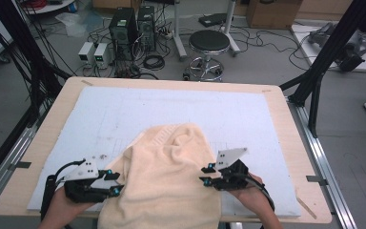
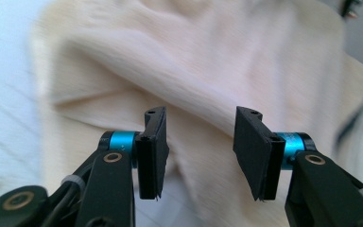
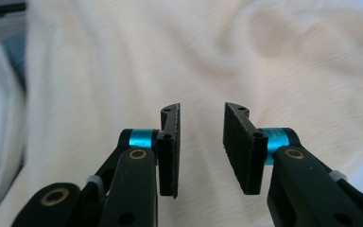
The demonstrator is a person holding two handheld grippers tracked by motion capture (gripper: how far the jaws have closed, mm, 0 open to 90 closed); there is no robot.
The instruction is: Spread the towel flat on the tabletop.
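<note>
Two grippers flank a cream knitted garment (image 1: 167,176) that lies rumpled on the white mat (image 1: 171,109) covering the wooden table (image 1: 286,124). The garment sits at the near middle of the mat, its lower part hanging over the table's near edge, its upper part bunched into a rounded hump toward the centre.

The left gripper (image 1: 116,183) sits at the garment's left edge, near the table's front left corner, held level and pointing toward the cloth. In the left gripper view its fingers (image 2: 152,151) stand apart with a clear gap between them — the ribbed cream fabric (image 2: 184,71) lies beyond and under the gap, a thick fold crossing diagonally, but neither pad presses on it.

The right gripper (image 1: 205,174) sits at the garment's right edge, pointing left toward the cloth, with the person's hand (image 1: 252,191) behind it. In the right gripper view its fingers (image 3: 169,151) are also apart, the gap narrower than the left one's; soft cream folds (image 3: 264,61) spread behind them, and nothing is clamped between the pads.

Both gripper views are blurred at the fabric, so whether the fingertips brush the cloth I cannot tell.

Beyond the table — on the grey floor — stand a round black stool (image 1: 208,43) with a chrome base, two computer towers (image 1: 133,26) and tangled cables.
</note>
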